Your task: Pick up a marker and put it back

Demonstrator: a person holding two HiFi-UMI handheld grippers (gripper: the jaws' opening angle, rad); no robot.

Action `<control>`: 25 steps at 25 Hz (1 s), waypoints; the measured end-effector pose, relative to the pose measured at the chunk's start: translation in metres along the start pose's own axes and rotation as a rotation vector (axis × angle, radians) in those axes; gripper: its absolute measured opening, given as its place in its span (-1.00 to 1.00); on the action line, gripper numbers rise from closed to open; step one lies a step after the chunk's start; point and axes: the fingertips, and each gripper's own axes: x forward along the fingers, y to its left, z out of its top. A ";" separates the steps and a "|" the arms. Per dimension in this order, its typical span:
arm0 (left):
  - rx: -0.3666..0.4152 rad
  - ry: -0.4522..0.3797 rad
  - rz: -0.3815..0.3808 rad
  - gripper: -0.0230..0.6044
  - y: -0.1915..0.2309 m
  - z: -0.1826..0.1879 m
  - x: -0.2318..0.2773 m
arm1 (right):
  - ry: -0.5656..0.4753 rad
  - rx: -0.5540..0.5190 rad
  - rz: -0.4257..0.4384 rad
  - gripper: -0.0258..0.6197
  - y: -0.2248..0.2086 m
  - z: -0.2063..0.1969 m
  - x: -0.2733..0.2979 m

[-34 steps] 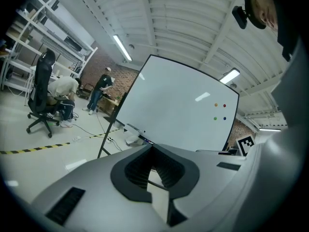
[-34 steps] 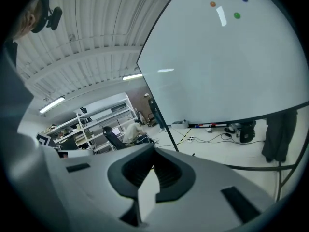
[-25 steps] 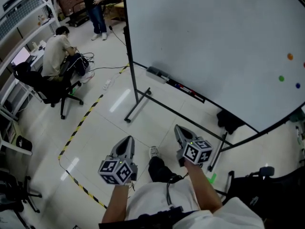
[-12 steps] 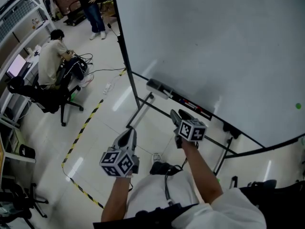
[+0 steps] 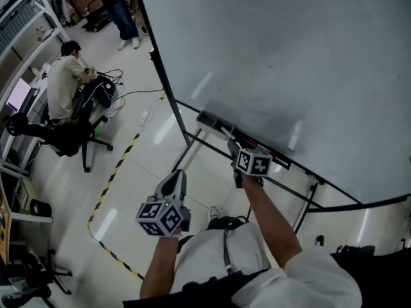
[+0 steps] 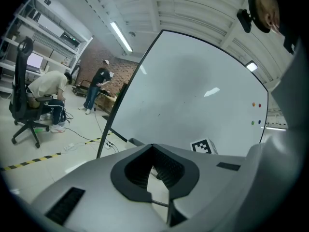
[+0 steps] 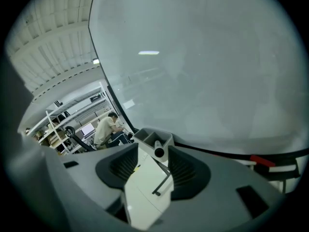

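Observation:
A big whiteboard (image 5: 289, 56) has a tray (image 5: 221, 128) along its lower edge with dark markers (image 5: 276, 154) lying in it. My right gripper (image 5: 232, 144) is up against this tray. In the right gripper view the right gripper (image 7: 153, 149) is open, its jaws having just been opening. A grey holder box (image 7: 153, 138) and a round marker end (image 7: 159, 152) sit between the fingertips, and the pads do not press on them. A red marker (image 7: 263, 160) lies further right. My left gripper (image 5: 176, 176) hangs lower over the floor, shut and empty (image 6: 153, 148).
The whiteboard's dark stand leg (image 5: 187, 147) runs down to the floor below the tray. A person sits at a desk (image 5: 64, 79) on an office chair (image 5: 61, 136) at left, and another stands at the back (image 5: 115, 5). Yellow-black tape (image 5: 112, 172) crosses the floor.
Both hands have moved forward toward the whiteboard. The right gripper has gone from over the floor up to the tray, and the whiteboard fills more of the head view.

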 end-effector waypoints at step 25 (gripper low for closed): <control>-0.031 0.009 0.037 -0.95 0.025 0.005 0.019 | 0.081 -0.030 -0.013 -0.67 -0.006 -0.004 0.044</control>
